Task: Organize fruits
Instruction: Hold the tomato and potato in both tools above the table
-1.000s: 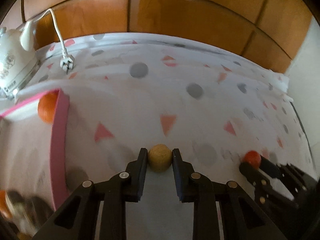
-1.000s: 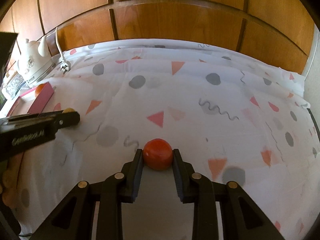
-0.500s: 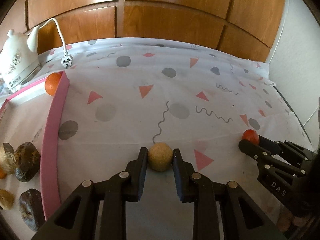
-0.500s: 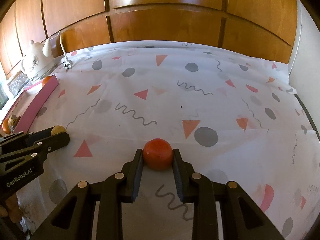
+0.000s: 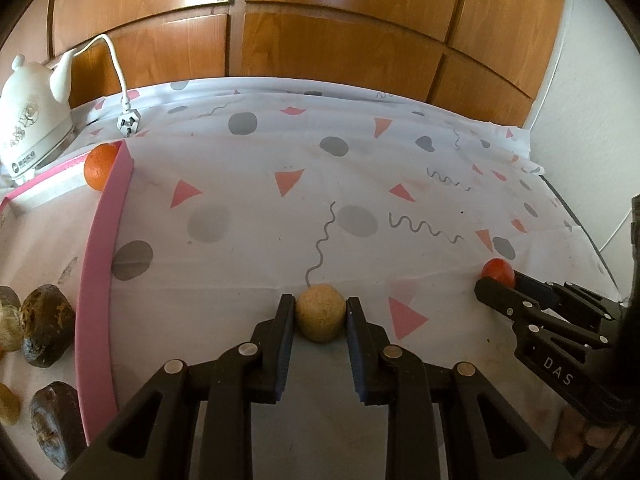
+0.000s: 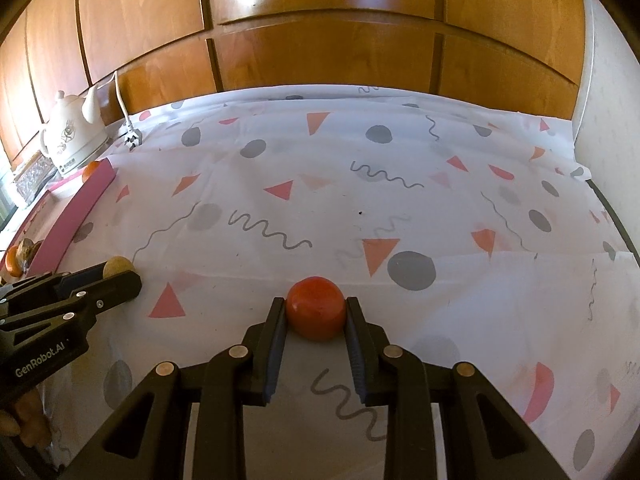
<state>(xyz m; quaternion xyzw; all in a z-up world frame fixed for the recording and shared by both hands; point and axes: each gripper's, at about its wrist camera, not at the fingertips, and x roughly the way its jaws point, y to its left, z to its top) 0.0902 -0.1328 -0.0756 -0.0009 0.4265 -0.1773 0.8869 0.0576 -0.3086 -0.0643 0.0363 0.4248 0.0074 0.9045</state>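
Patterned tablecloth (image 6: pixel 400 168) under wood panelling (image 6: pixel 320 52); left gripper (image 5: pixel 320 314) clamps tan fruit (image 5: pixel 320 314), right gripper (image 6: pixel 316 314) maybe tomato (image 6: pixel 316 308)

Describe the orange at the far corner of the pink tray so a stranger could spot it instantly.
Find the white kettle at the table's far left. Just in front of it, the pink tray ends in a corner, and the orange sits inside that corner against the rim. It is the only bright orange, round fruit there; the tray's nearer fruits are dark and lumpy.

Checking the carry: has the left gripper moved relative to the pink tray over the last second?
Yes. The left gripper, shut on the tan fruit, has drawn back and away to the right of the pink tray, whose rim now sits farther left.
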